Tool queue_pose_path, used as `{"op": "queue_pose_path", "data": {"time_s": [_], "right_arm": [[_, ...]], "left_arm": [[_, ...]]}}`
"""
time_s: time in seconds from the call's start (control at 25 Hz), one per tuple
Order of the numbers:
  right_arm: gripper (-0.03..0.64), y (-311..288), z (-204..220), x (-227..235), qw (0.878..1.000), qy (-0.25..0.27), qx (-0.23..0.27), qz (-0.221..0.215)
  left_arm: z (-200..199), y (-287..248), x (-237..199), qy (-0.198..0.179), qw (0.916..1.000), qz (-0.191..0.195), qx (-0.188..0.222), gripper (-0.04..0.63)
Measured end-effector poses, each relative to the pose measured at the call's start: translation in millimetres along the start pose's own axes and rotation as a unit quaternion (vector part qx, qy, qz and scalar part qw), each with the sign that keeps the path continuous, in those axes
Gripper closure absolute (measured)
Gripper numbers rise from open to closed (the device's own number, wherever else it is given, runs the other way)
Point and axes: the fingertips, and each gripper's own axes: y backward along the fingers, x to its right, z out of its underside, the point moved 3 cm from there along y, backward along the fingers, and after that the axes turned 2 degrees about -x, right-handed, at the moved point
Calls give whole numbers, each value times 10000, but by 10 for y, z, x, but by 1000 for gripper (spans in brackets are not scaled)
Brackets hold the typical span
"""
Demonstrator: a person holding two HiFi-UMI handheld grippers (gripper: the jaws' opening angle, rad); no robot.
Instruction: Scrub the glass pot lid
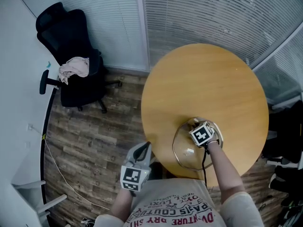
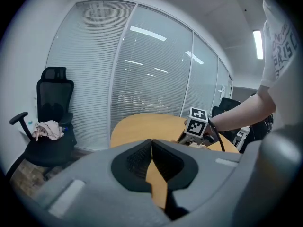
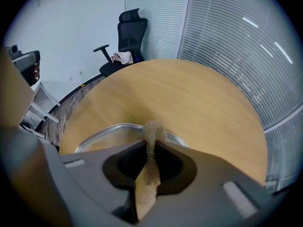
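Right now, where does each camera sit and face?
Head view: on the person's head, facing down at the round table; both forearms show.
Left gripper view: on the left tool, facing across the table; shut jaws show.
Right gripper view: on the right tool, facing the glass lid; jaws pinch a scrub pad.
All share the office chair.

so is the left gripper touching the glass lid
Apart. The head view shows the left gripper beside the table edge, a clear gap from the glass lid under the right gripper and its scrub pad.
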Motion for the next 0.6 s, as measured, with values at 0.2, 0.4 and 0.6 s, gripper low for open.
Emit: {"op": "queue_pose_path", "data": {"time_s": [0.2,0.4,0.6], "right_arm": [[560,-2,-111,-253,9999,96,-52,8],[560,11,-220,-482,9997,228,5,64],[560,22,-212,-715,9995,314,-51,-23]], "left_arm": [[11,114,-169,-61,9999,89,18,588],[26,222,-390,-135,9998,152,19,588],[31,274,-481,-175,9995,263,-10,588]]}}
